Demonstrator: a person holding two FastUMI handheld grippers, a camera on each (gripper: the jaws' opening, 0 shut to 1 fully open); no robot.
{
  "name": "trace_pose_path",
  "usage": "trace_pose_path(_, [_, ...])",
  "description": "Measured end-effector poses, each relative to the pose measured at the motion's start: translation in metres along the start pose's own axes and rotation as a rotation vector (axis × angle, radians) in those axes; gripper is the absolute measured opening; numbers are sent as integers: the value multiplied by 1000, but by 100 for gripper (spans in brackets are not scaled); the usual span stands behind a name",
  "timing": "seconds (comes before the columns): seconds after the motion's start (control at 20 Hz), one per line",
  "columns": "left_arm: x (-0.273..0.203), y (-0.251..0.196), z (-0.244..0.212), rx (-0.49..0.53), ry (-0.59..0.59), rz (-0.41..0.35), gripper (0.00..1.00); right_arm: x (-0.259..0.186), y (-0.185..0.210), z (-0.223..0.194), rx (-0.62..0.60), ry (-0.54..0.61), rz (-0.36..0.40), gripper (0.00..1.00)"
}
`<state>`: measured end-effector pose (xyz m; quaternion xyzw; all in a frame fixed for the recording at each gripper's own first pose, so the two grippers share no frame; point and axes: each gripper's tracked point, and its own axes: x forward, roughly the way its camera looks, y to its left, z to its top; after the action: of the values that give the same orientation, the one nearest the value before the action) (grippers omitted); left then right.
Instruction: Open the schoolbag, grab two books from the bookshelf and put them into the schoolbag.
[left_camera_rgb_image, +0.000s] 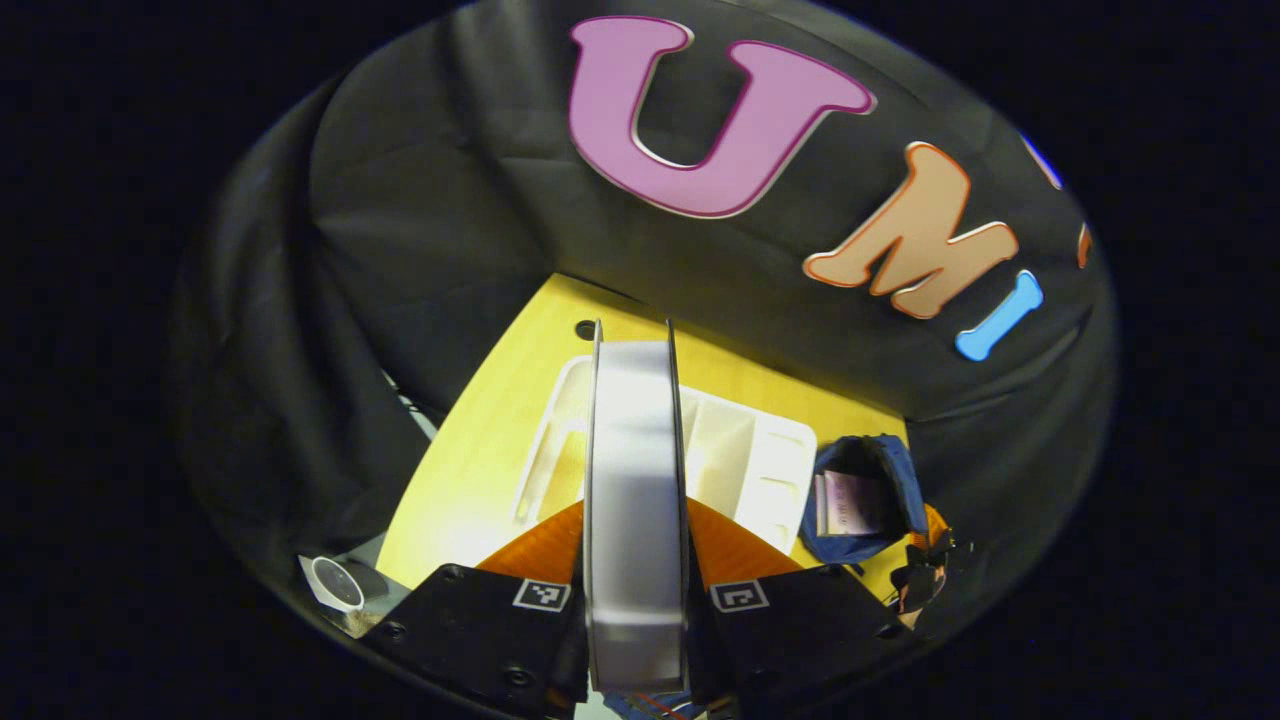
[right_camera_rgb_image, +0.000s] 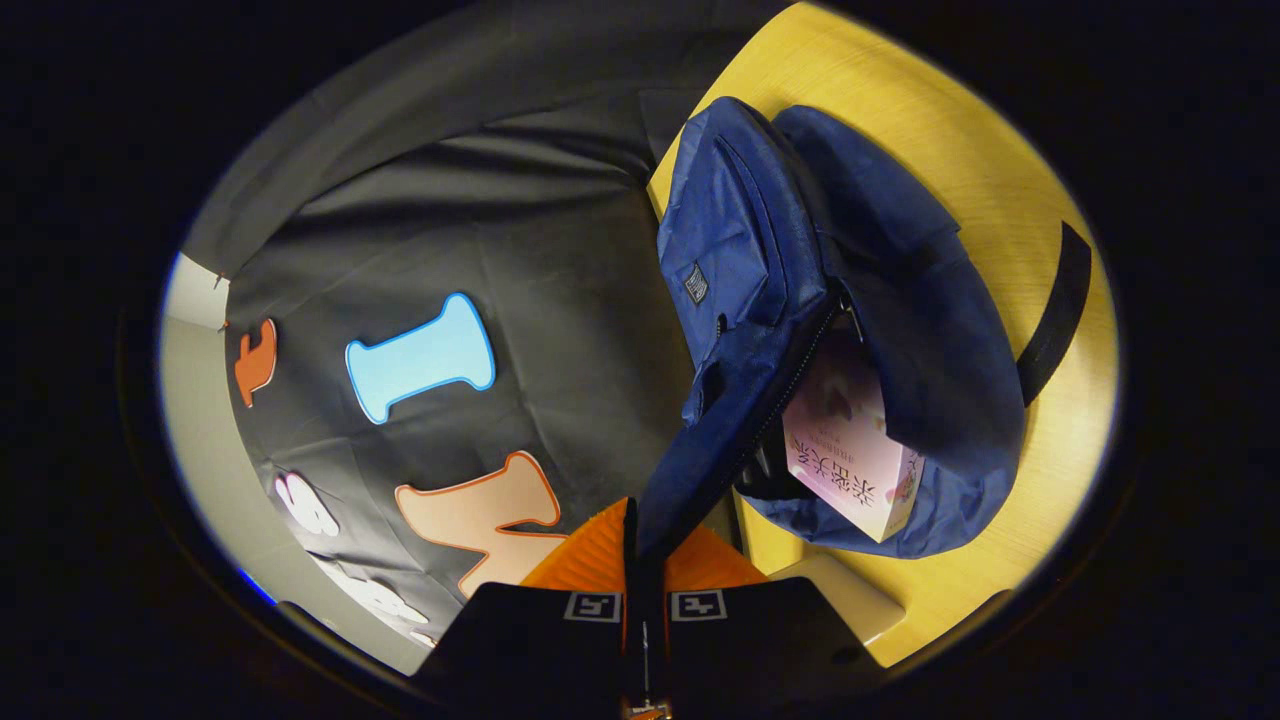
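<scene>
My left gripper (left_camera_rgb_image: 636, 535) is shut on a thick white-edged book (left_camera_rgb_image: 634, 470), held upright above the white bookshelf (left_camera_rgb_image: 760, 460) on the yellow table (left_camera_rgb_image: 480, 440). Beyond the shelf, at the right, the blue schoolbag (left_camera_rgb_image: 868, 490) stands open with a pink book (left_camera_rgb_image: 845, 503) inside. In the right gripper view my right gripper (right_camera_rgb_image: 634, 540) is shut on the edge of the blue schoolbag (right_camera_rgb_image: 760, 260), pulling its zipped mouth open. The pink book (right_camera_rgb_image: 845, 450) sticks out of that opening. The bag lies on the yellow table (right_camera_rgb_image: 1000, 170).
A black strap (right_camera_rgb_image: 1055, 310) of the bag lies across the table at the right. A small white round object (left_camera_rgb_image: 338, 583) sits off the table's near-left corner. The black cloth wall closes in behind the table. A white corner of the shelf (right_camera_rgb_image: 850, 595) sits beside my right gripper.
</scene>
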<state>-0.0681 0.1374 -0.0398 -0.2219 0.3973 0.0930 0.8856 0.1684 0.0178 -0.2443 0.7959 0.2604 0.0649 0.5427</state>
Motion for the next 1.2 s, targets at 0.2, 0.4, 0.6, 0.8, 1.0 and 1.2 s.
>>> trace_pose_path(0.2, [14,-73,-12,-17,-12,-168,36,1,2,1,12,6,3,4])
trace_pose_path(0.4, [30,-133,-32,-47,27,-294,36,-5,1,6,20,14,10,4])
trace_pose_path(0.6, [55,-194,-54,-89,53,-429,36,-8,2,8,42,15,18,4])
trace_pose_path(0.8, [100,-243,-87,-112,93,-491,36,-4,2,5,61,17,21,4])
trace_pose_path(1.0, [156,-278,-120,-164,107,-540,35,-5,5,8,82,18,25,4])
trace_pose_path(1.2, [201,-307,-145,-173,93,-595,36,-3,4,7,107,30,28,4])
